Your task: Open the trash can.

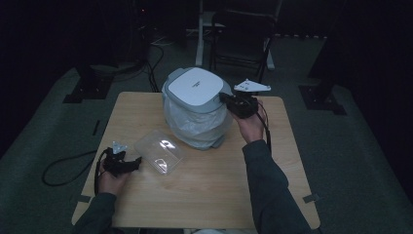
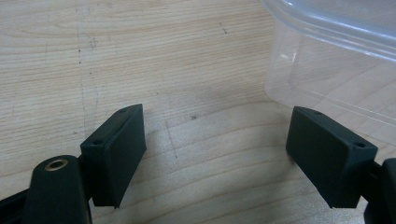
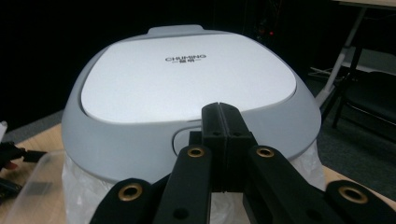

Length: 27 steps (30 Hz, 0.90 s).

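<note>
A small grey bin with a white lid (image 1: 196, 86) (image 3: 187, 77) and a white plastic liner bag (image 1: 195, 124) stands at the back middle of the wooden table (image 1: 204, 190). My right gripper (image 1: 225, 98) (image 3: 223, 112) is shut with nothing between its jaws, its tips at the bin's grey rim on the right side. A clear plastic container (image 1: 159, 151) (image 2: 336, 60) lies in front of the bin. My left gripper (image 1: 138, 160) (image 2: 215, 144) rests low on the table, open, just left of the container, with only bare wood between its jaws.
A folding chair (image 1: 243, 36) and a white table leg (image 1: 199, 34) stand behind the table. Black stand bases (image 1: 87, 87) sit on the dark carpet at both sides. A cable (image 1: 63, 168) loops off the table's left edge.
</note>
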Motion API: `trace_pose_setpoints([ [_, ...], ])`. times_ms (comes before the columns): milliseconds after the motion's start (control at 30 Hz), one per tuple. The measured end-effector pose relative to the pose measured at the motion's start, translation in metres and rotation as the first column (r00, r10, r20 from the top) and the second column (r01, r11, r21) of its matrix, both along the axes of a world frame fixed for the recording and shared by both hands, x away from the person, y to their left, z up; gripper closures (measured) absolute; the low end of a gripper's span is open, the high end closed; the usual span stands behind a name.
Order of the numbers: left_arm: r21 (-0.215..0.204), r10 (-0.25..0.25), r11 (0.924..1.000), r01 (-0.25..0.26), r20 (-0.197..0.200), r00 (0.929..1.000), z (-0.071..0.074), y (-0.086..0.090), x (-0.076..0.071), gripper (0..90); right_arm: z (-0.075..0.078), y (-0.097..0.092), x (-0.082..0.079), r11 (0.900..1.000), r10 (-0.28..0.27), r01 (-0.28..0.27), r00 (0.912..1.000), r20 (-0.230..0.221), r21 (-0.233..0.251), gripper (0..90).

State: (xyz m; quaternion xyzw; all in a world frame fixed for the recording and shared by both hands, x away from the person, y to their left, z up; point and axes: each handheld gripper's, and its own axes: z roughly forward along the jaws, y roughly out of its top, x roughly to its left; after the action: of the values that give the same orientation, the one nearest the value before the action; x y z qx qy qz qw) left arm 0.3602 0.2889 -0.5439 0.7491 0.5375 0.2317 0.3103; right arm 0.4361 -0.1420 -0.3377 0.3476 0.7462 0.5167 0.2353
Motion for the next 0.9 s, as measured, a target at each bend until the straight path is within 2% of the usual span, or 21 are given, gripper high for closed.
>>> trace_pose_setpoints([
  [300,0.001,-0.001,1.0,0.001,0.002,1.0,0.0,0.0,0.0,20.7,0.0,-0.003,0.001,1.0,0.007,-0.007,1.0,-0.007,0.002,89.6],
  [533,0.002,0.0,1.0,0.0,0.001,1.0,0.0,0.0,0.0,20.7,-0.005,-0.015,-0.003,0.9989,-0.041,0.041,0.9991,-0.005,0.02,66.6],
  [600,0.002,0.0,1.0,0.0,0.001,1.0,0.0,0.0,0.0,20.7,-0.006,-0.019,-0.004,0.9984,-0.051,0.051,0.9987,-0.007,0.025,66.6],
  [633,0.002,0.0,1.0,0.0,0.002,1.0,0.0,-0.001,0.001,20.6,-0.013,-0.028,-0.007,0.9973,-0.064,0.064,0.9978,-0.017,0.034,56.8],
  [700,0.001,0.001,1.0,-0.001,0.003,1.0,0.0,-0.001,0.001,20.6,-0.021,-0.034,-0.009,0.9973,-0.074,0.074,0.997,-0.022,0.005,52.6],
  [767,0.003,0.0,1.0,0.0,0.001,1.0,0.0,-0.001,0.001,20.5,-0.033,-0.04,-0.013,0.9936,-0.096,0.095,0.9953,-0.012,-0.06,50.6],
  [900,0.004,-0.002,1.0,0.002,0.003,1.0,0.0,-0.002,0.002,20.3,-0.058,-0.051,-0.02,0.9753,-0.144,0.141,0.9896,-0.004,-0.17,49.2],
])
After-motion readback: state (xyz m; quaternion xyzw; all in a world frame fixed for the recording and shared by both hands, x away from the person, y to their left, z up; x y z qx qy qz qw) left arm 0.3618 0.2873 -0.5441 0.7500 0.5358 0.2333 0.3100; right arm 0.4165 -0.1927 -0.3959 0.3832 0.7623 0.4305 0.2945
